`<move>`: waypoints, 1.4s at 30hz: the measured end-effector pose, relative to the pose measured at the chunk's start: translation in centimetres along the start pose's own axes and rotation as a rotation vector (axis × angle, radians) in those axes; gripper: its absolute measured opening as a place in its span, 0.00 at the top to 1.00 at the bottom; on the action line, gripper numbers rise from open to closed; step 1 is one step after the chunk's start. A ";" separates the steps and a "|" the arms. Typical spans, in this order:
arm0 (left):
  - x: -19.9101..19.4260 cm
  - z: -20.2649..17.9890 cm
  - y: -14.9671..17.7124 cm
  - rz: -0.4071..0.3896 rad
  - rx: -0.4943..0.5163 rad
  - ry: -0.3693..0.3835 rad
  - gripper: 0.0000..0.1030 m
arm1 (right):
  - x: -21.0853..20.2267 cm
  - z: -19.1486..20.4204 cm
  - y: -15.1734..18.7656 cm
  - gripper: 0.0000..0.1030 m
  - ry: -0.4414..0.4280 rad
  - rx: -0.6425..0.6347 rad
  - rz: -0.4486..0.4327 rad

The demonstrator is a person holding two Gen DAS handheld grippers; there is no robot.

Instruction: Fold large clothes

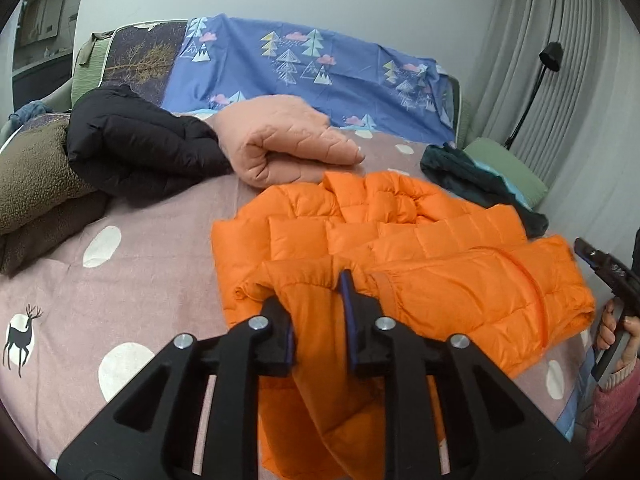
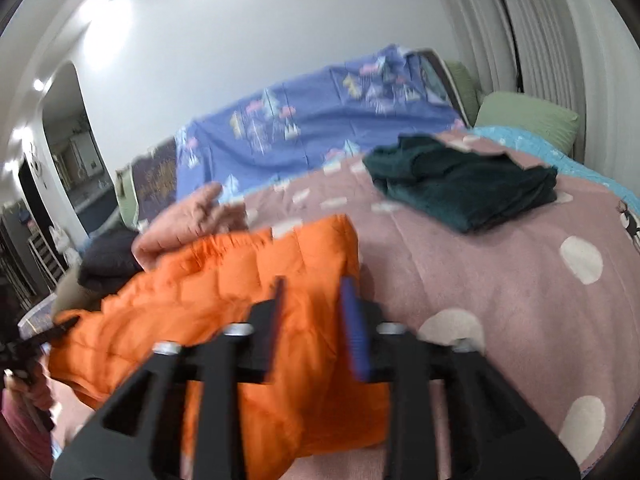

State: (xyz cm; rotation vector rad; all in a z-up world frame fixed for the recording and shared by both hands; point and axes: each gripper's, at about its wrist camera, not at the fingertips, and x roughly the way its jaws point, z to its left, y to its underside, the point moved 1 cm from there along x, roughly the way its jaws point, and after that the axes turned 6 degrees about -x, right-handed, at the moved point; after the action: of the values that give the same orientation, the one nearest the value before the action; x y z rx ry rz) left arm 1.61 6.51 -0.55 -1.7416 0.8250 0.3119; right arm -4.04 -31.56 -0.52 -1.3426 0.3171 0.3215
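An orange puffer jacket [image 1: 420, 248] lies folded on the mauve dotted bedspread [image 1: 140, 280]. My left gripper [image 1: 312, 292] is at the jacket's near left edge. Its jaws stand a little apart, with a flap of orange fabric hanging loosely between them. In the right wrist view the jacket [image 2: 240, 280] is blurred. My right gripper [image 2: 313, 282] hovers over its right edge, open, with orange cloth showing in the gap. At the right edge of the left wrist view a hand [image 1: 616, 328] holds the right gripper [image 1: 600, 268].
A black jacket [image 1: 136, 148], a folded pink quilted piece [image 1: 280, 140] and a brown fleece [image 1: 36, 184] lie at the back left. A dark green garment [image 2: 464, 184] lies at the back right. A blue tree-print sheet [image 1: 300, 68], a green pillow [image 1: 508, 172] and a lamp stand [image 1: 536, 88] stand beyond.
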 end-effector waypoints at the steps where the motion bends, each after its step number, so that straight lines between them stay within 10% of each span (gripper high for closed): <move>1: -0.8 -0.1 -0.2 -0.017 0.003 0.015 0.65 | -1.2 -0.1 -0.3 0.53 -0.019 -0.007 -0.011; 4: -4.5 -0.1 -0.6 -0.132 0.013 0.011 0.26 | -3.4 -0.2 0.0 0.52 -0.093 -0.018 0.018; 8: -8.7 0.3 0.3 -0.197 0.034 0.030 0.25 | -4.0 0.5 3.4 0.52 -0.129 -0.076 0.132; 18: -7.7 -2.8 9.0 0.136 0.251 0.104 0.30 | -1.0 5.9 11.9 0.52 -0.171 -0.427 0.449; 25: -2.2 -6.6 8.2 0.159 0.332 0.144 0.62 | 0.4 7.3 6.4 0.63 -0.189 -0.428 0.266; 32: -0.8 -6.4 -3.4 -0.132 0.204 0.043 0.60 | 4.2 5.3 -3.7 0.63 -0.017 -0.272 0.058; 36: -2.4 -6.2 -7.7 -0.242 0.119 0.055 0.41 | 5.2 4.6 -6.3 0.63 -0.007 -0.151 0.028; 42: -1.2 -6.9 -6.9 -0.216 0.227 -0.005 0.39 | 10.2 6.7 -5.1 0.60 -0.021 -0.229 0.152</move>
State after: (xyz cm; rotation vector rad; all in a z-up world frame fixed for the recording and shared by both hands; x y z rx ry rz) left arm 3.97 1.44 7.58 -1.5981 0.6349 0.0746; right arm 7.62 -25.53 1.19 -1.5423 0.3742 0.5102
